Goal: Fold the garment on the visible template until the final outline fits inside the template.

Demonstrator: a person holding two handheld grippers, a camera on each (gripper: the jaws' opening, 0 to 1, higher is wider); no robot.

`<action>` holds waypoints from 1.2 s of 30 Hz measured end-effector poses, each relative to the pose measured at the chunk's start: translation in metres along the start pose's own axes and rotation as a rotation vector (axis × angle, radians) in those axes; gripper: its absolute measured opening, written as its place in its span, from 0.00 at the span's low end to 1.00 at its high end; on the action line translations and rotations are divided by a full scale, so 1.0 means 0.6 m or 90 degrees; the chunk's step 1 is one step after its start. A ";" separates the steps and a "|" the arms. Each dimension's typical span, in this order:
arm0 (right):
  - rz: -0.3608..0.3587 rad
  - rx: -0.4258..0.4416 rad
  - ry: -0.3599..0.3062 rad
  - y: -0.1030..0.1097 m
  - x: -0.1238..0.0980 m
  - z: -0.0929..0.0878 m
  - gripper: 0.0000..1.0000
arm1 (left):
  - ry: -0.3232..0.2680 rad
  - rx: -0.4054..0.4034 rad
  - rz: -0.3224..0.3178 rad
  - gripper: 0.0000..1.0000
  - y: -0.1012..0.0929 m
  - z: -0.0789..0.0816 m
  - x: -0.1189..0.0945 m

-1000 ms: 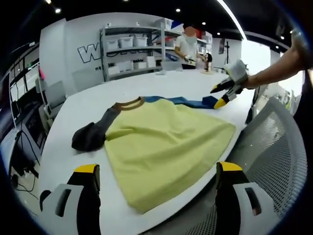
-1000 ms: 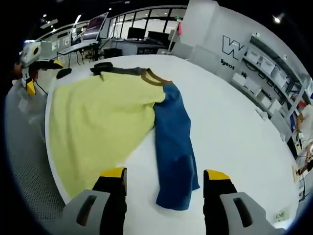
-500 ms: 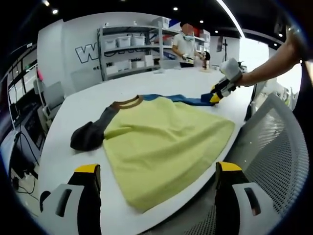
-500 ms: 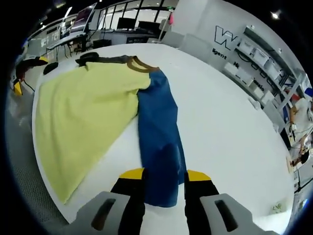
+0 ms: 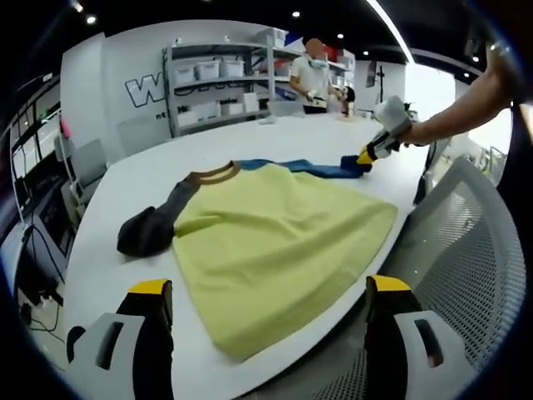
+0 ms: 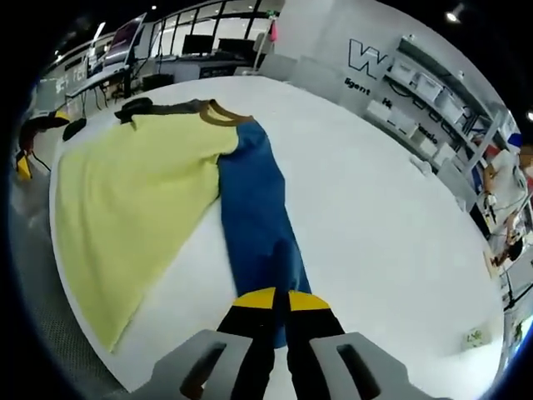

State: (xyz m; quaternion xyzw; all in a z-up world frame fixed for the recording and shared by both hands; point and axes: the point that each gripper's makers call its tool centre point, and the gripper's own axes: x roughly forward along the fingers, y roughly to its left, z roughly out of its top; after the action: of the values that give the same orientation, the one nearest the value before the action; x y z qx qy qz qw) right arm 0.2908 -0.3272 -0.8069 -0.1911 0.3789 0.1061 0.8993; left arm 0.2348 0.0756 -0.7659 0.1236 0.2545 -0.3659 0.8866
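A long-sleeved shirt lies flat on the white table. It has a yellow body, a brown collar, a crumpled grey sleeve and a blue sleeve stretched out straight. My right gripper is shut on the cuff end of the blue sleeve, and from the left gripper view the right gripper is at the table's far right edge in a gloved hand. My left gripper hangs open over the table's near edge, short of the yellow hem, holding nothing.
A grey mesh chair stands close to the table's edge on the right. Shelves with white bins line the back wall, and a person stands there. The table beyond the blue sleeve is bare white.
My right gripper has gone from open above the blue sleeve's end to shut on it. The left gripper has stayed open in the same place.
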 end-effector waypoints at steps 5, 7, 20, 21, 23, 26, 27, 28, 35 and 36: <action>-0.013 0.009 -0.026 -0.007 -0.018 0.024 0.00 | -0.001 0.001 -0.003 0.96 -0.001 0.000 0.000; -0.018 0.017 -0.038 -0.013 -0.021 0.034 0.00 | 0.004 -0.002 -0.006 0.96 -0.001 -0.004 0.002; -0.030 0.047 -0.130 -0.026 -0.060 0.129 0.00 | 0.003 0.005 -0.017 0.97 -0.006 -0.004 0.005; -0.027 0.049 -0.139 -0.024 -0.061 0.138 0.00 | 0.003 0.005 -0.017 0.97 -0.006 -0.004 0.004; -0.025 0.047 -0.155 -0.020 -0.066 0.159 0.00 | 0.005 0.007 -0.018 0.96 -0.006 -0.005 0.004; -0.019 0.047 -0.181 -0.016 -0.071 0.191 0.00 | 0.003 0.007 -0.019 0.96 -0.006 -0.004 0.004; -0.016 0.047 -0.190 -0.015 -0.073 0.204 0.00 | 0.003 0.006 -0.019 0.96 -0.006 -0.004 0.004; -0.015 0.047 -0.194 -0.014 -0.074 0.209 0.00 | 0.006 0.007 -0.019 0.95 -0.006 -0.006 0.004; -0.002 0.051 -0.260 -0.007 -0.090 0.286 0.00 | 0.003 0.007 -0.018 0.95 -0.006 -0.004 0.004; 0.000 0.054 -0.267 -0.005 -0.092 0.294 0.00 | 0.001 0.007 -0.018 0.95 -0.006 -0.003 0.004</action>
State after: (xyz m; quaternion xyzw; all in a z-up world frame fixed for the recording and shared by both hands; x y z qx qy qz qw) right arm 0.3666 -0.2578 -0.6534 -0.1268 0.1877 0.1274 0.9656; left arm 0.2331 0.0725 -0.7688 0.1253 0.2548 -0.3798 0.8804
